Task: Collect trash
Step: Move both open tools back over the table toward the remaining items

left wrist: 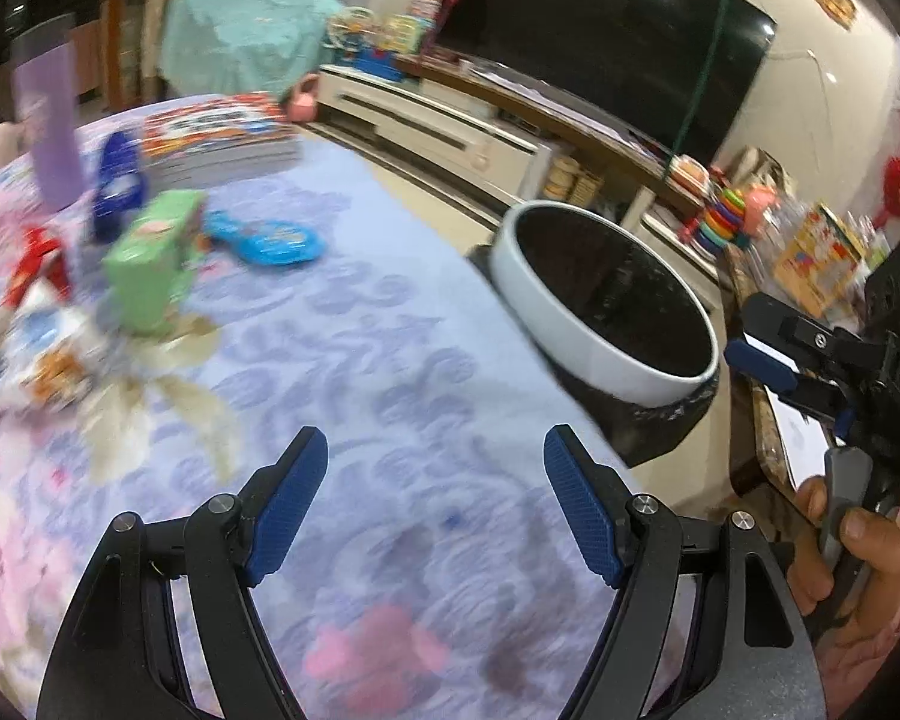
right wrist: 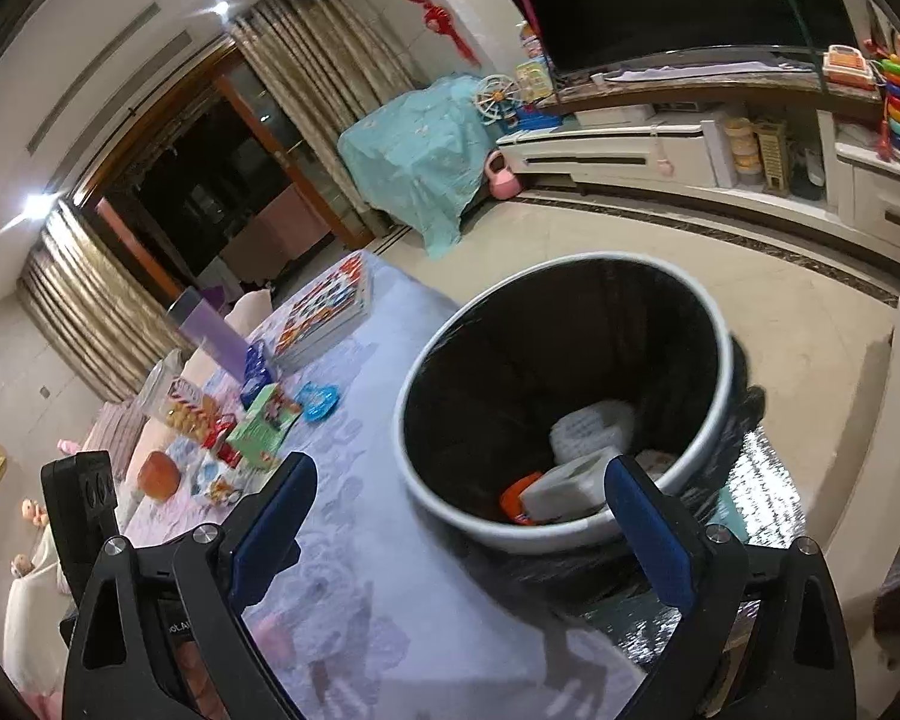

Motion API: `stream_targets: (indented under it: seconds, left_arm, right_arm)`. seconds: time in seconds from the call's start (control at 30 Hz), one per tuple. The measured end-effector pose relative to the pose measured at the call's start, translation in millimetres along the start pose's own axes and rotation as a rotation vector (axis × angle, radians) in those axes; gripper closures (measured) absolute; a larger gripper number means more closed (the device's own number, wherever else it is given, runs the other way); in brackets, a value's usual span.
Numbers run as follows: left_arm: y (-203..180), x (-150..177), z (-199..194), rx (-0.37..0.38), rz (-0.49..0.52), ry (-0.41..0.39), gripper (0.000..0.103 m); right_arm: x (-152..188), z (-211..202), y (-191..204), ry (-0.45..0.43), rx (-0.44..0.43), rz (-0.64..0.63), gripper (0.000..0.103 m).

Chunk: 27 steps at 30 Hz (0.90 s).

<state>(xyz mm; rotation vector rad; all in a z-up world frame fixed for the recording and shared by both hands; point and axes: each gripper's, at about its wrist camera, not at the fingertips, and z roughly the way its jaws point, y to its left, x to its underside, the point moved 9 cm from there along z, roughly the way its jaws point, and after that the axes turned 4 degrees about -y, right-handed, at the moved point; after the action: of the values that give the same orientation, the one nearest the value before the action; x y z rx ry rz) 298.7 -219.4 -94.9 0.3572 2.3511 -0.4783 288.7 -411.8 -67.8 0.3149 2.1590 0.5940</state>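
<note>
A white-rimmed bin with a black liner [left wrist: 606,306] stands beside the table's right edge; in the right wrist view [right wrist: 564,396] it holds white cartons and an orange wrapper [right wrist: 519,501]. My left gripper [left wrist: 435,468] is open and empty above the purple patterned tablecloth [left wrist: 390,360]. My right gripper [right wrist: 459,498] is open and empty, just above the bin's near rim; it also shows in the left wrist view [left wrist: 768,354]. A green carton [left wrist: 150,264], a blue wrapper [left wrist: 270,240], banana peel [left wrist: 168,396] and snack packets [left wrist: 48,360] lie at the table's left.
A purple tall box [left wrist: 54,126], a blue pouch [left wrist: 117,180] and a stack of books [left wrist: 222,132] stand at the table's far side. A TV cabinet [left wrist: 450,132] with toys runs along the far wall. A teal-covered object [right wrist: 414,150] stands on the floor.
</note>
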Motion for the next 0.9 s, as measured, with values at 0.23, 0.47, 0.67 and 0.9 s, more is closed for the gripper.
stream_targets:
  seconds: [0.23, 0.47, 0.67, 0.9]
  left_arm:
    - [53.0, 16.5, -30.8, -0.06, -0.105, -0.034, 0.026]
    - [97.5, 28.2, -54.0, -0.118, -0.168, -0.053, 0.026]
    - [130.1, 34.5, -63.6, -0.153, -0.207, -0.063, 0.026]
    - [155.9, 38.0, -66.1, -0.174, -0.233, -0.062, 0.026]
  right_arm:
    - [20.8, 10.4, 35.5, 0.024, -0.047, -0.024, 0.004]
    - [53.5, 29.9, 72.3, 0.09, -0.091, -0.053, 0.004]
    - [71.5, 44.0, 96.7, 0.13, -0.114, -0.075, 0.004]
    - [83.9, 62.8, 114.5, 0.163, -0.108, -0.111, 0.004]
